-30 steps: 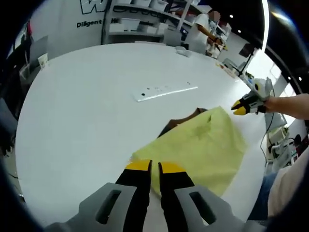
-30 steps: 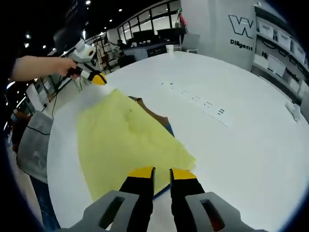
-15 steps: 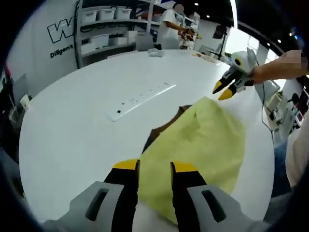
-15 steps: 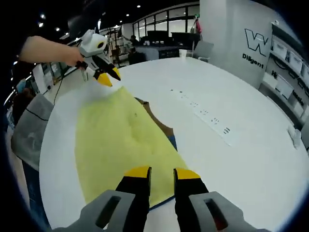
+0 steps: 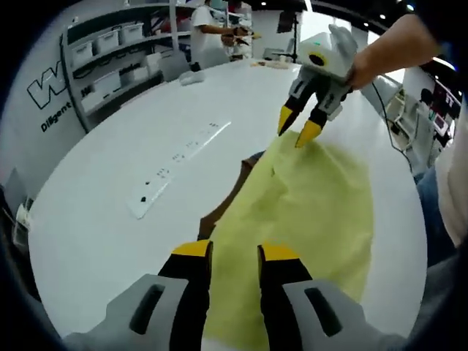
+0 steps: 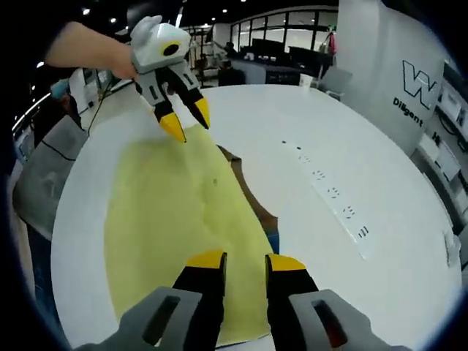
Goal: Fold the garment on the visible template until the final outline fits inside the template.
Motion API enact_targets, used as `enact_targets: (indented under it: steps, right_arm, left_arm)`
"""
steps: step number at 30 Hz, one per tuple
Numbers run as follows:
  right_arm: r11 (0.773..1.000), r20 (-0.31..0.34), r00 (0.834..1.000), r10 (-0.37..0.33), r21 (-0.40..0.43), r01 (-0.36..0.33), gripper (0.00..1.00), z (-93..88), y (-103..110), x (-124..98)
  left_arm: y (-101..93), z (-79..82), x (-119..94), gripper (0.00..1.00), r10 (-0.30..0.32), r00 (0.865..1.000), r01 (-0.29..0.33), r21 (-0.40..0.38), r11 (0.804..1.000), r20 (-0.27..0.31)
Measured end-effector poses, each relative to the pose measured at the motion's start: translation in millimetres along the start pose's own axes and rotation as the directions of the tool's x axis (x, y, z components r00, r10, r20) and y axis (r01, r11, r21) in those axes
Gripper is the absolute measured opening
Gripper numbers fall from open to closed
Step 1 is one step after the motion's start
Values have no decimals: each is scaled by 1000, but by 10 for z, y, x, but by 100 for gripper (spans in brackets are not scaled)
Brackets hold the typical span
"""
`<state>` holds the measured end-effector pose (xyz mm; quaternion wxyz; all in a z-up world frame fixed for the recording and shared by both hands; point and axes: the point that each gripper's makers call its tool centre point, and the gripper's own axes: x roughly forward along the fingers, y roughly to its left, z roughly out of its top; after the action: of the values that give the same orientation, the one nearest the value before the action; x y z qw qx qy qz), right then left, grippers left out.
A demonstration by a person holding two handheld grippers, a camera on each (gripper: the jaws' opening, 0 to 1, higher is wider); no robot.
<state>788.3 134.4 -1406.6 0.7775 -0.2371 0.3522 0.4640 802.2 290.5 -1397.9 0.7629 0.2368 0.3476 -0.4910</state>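
A yellow garment [image 5: 311, 208] lies spread on a round white table [image 5: 110, 183], covering most of a brown template [image 5: 223, 208] whose edge peeks out along the side toward 9 o'clock in the left gripper view. In that view the left gripper [image 5: 232, 252] rises from 6 o'clock with its yellow-tipped jaws parted and nothing between them, its tips over the near edge of the cloth. The right gripper [image 5: 301, 126] enters from 1 o'clock, jaws spread apart and empty, tips just at the far corner of the garment. In the right gripper view, the right gripper [image 6: 241, 259] stands at 6 o'clock, and a white power strip [image 6: 336, 197] lies toward 3 o'clock, apart from the garment.
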Motion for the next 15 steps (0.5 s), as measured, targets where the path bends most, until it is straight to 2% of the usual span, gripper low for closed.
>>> enact_targets:
  steps: [5,8,15]
  right_arm:
    - [1000,-5,1000,19,-17,-19,18,35,34,91]
    - [999,-49,999,11,-33,-13,17,-46,3,141]
    - [1000,-66,998,11,-8,-12,16,-135,-36,204]
  left_arm:
    - [60,-90,91,23,19,999,-18,8,1000,-49]
    - [85,-136,131,23,21,998,-21,-6,1000,-66]
    - [145,-321,173,18,42,990,-45,-23,999,-132]
